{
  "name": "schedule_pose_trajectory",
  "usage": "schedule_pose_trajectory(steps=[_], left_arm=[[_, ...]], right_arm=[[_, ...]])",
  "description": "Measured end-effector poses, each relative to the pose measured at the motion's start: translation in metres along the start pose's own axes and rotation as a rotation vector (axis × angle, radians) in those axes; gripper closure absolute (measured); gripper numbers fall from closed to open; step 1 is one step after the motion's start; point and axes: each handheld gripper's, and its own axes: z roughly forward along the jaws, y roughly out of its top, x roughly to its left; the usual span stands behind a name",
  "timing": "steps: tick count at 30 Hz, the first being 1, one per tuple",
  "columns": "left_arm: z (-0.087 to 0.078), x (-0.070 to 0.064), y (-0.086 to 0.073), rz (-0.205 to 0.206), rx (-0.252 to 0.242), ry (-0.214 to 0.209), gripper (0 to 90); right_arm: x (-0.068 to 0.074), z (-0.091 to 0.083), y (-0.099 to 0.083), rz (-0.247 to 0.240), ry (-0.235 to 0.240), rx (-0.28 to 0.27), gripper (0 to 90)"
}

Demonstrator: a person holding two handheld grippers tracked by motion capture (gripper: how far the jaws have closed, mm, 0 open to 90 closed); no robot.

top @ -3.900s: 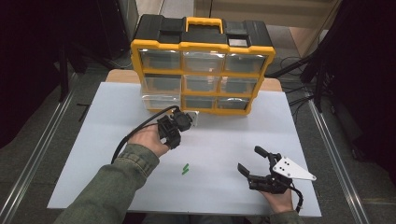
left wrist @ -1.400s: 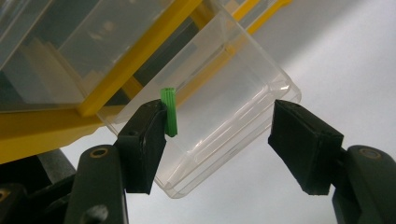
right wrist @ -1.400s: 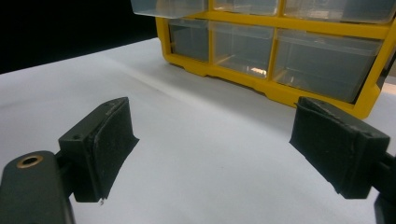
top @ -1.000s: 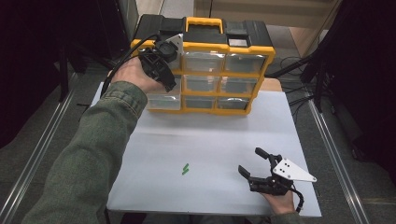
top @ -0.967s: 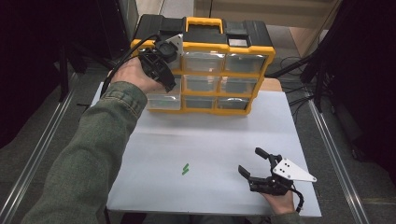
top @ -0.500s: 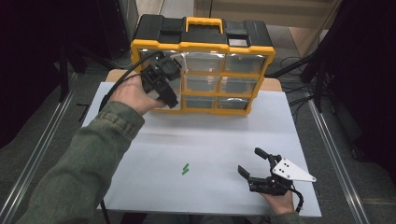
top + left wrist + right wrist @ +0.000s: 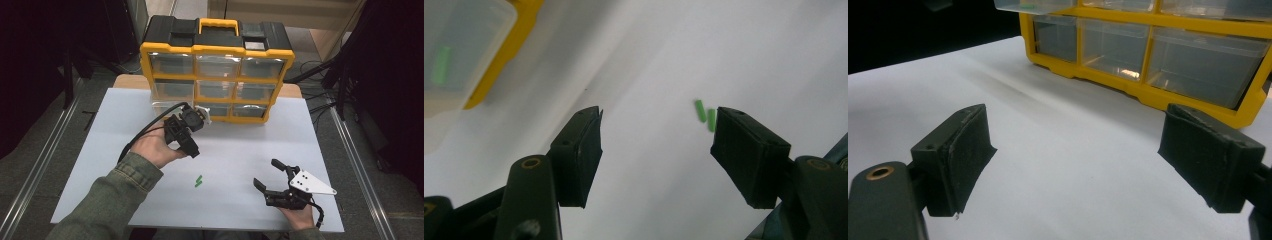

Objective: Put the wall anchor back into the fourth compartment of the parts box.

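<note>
Left gripper [image 7: 192, 147]: held over the white table [image 7: 100, 150] in front of the lower-left corner of the organiser, black cable looping off behind the hand; jaws wide apart with nothing between them, as the left gripper view shows [image 7: 656, 150].

Green pieces [image 7: 198, 181]: two short green sticks lying side by side, touching or nearly so, on the bare table near the middle front; in the left gripper view [image 7: 705, 114] they lie just beside the right-hand jaw.

Drawer organiser [image 7: 217, 75]: yellow and black case, nine clear drawers, standing at the far edge. The bottom-left drawer [image 7: 167, 106] is pulled out; a green piece [image 7: 441, 65] shows inside it.

Right gripper [image 7: 272, 175]: near the front right edge, well apart from the green pieces, jaws spread wide and empty [image 7: 1075, 165].
</note>
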Motion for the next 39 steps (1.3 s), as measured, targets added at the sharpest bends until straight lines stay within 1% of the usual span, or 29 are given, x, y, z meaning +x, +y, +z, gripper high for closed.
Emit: schedule_pose_trajectory(steps=[1,2,3,4,7,8,10,11,12,14,15,16,17,18,19,20,22,23,25,26,27,29,30,32,33,36,37,38,39], left_arm=[[0.000,0.000,0.000,0.000,0.000,0.000,36.1],[0.006,-0.004,0.000,0.005,0.012,-0.004,36.1],[0.006,-0.004,0.000,0.005,0.012,-0.004,36.1],[0.012,-0.006,-0.001,0.006,0.010,-0.010,36.2],[0.021,-0.009,-0.001,-0.001,0.020,-0.024,36.3],[0.021,-0.009,-0.001,-0.001,0.020,-0.024,36.2],[0.031,-0.013,-0.002,0.001,0.030,-0.036,36.3],[0.031,-0.013,-0.002,0.001,0.030,-0.036,36.3],[0.035,-0.014,-0.003,0.000,0.032,-0.039,36.3],[0.050,-0.020,-0.004,0.011,0.056,-0.053,36.4],[0.050,-0.020,-0.004,0.011,0.056,-0.053,36.4],[0.058,-0.023,-0.005,0.011,0.067,-0.059,36.4],[0.063,-0.024,-0.006,0.009,0.073,-0.065,36.4],[0.063,-0.024,-0.006,0.009,0.073,-0.065,36.5],[0.070,-0.026,-0.006,0.010,0.085,-0.067,36.4],[0.074,-0.028,-0.006,0.003,0.086,-0.064,36.5],[0.080,-0.029,-0.006,0.005,0.106,-0.061,36.5],[0.080,-0.029,-0.006,0.005,0.106,-0.061,36.5],[0.090,-0.032,-0.005,0.005,0.128,-0.057,36.5],[0.090,-0.032,-0.005,0.005,0.128,-0.057,36.6],[0.094,-0.033,-0.005,-0.007,0.128,-0.053,40.7],[0.103,-0.035,-0.005,-0.018,0.147,-0.041,41.4],[0.103,-0.035,-0.005,-0.018,0.147,-0.041,41.4],[0.111,-0.034,-0.005,-0.031,0.161,-0.042,41.5],[0.111,-0.034,-0.005,-0.031,0.161,-0.042,41.5],[0.117,-0.033,-0.006,-0.049,0.165,-0.029,41.5],[0.118,-0.031,-0.006,-0.044,0.168,-0.024,41.5],[0.119,-0.031,-0.007,-0.056,0.169,-0.028,41.5],[0.120,-0.030,-0.007,-0.047,0.172,-0.025,41.5]], right_arm=[[0.000,0.000,0.000,0.000,0.000,0.000,13.7],[0.000,0.000,0.000,0.000,0.000,-0.001,13.7],[0.000,0.000,0.000,0.000,0.000,-0.001,13.7],[0.000,0.000,0.000,0.002,0.000,0.000,13.7],[0.000,0.000,0.000,0.001,0.001,0.003,13.7],[0.000,0.000,0.000,0.000,0.001,0.004,13.6],[0.000,0.000,0.000,0.001,0.002,0.006,13.7],[0.000,0.000,0.000,-0.001,0.001,0.005,13.7],[0.000,0.000,0.000,-0.001,0.002,0.006,13.7],[0.000,0.000,0.000,0.000,0.002,0.005,13.7],[0.000,0.000,0.000,0.001,0.003,0.006,13.7],[0.000,0.000,0.000,0.001,0.004,0.006,13.7],[0.001,0.000,0.000,0.001,0.004,0.006,13.7],[0.001,0.000,0.000,0.001,0.004,0.006,13.7],[0.001,0.000,0.000,0.000,0.004,0.007,13.7],[0.001,0.000,0.000,0.000,0.004,0.007,13.6],[0.001,0.000,0.000,0.001,0.005,0.008,13.7],[0.001,0.000,0.000,0.000,0.005,0.010,13.7],[0.001,0.000,0.000,0.000,0.007,0.010,13.7],[0.001,0.000,0.000,0.000,0.007,0.010,13.7],[0.000,0.000,0.000,0.000,0.008,0.011,13.7],[0.000,0.000,0.000,0.001,0.008,0.011,13.6],[0.000,0.000,0.000,0.000,0.009,0.011,13.7],[0.000,0.000,0.000,-0.001,0.011,0.012,13.7],[0.000,0.000,0.000,-0.001,0.011,0.012,13.7],[0.001,0.000,0.000,0.000,0.011,0.014,13.7],[0.001,0.000,0.000,-0.002,0.011,0.015,13.7],[0.001,0.001,-0.001,-0.002,0.012,0.016,13.7],[0.001,0.001,-0.001,-0.002,0.012,0.017,13.6]])
